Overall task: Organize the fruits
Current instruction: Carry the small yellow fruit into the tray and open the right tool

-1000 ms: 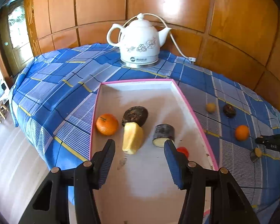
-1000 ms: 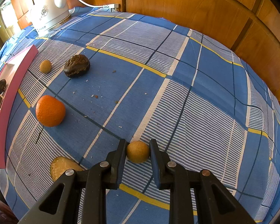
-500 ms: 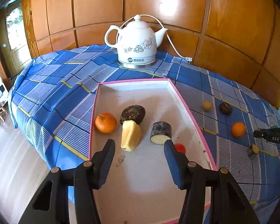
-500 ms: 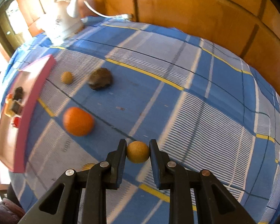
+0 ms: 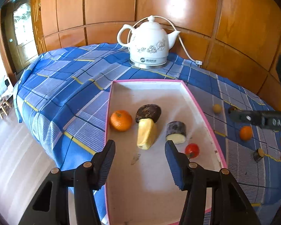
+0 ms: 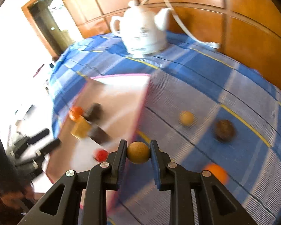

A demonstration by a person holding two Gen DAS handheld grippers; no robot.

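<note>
Your right hand-held gripper [image 6: 138,152] clamps the small tan fruit [image 6: 138,152] at lower centre of the frame, the pink-rimmed tray [image 6: 140,116] lying just to its left, while your left hand-held gripper [image 5: 140,161] hovers empty and part-open over that tray.

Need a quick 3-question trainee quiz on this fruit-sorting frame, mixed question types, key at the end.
1. True or false: the right gripper is shut on a small tan round fruit.
2. What is the left gripper holding? A) tangerine B) nothing C) tomato
3. Fill in: the white kettle stands on the tablecloth beyond the pink-rimmed ____.

Key: 1 true; 2 B; 3 tray
</note>
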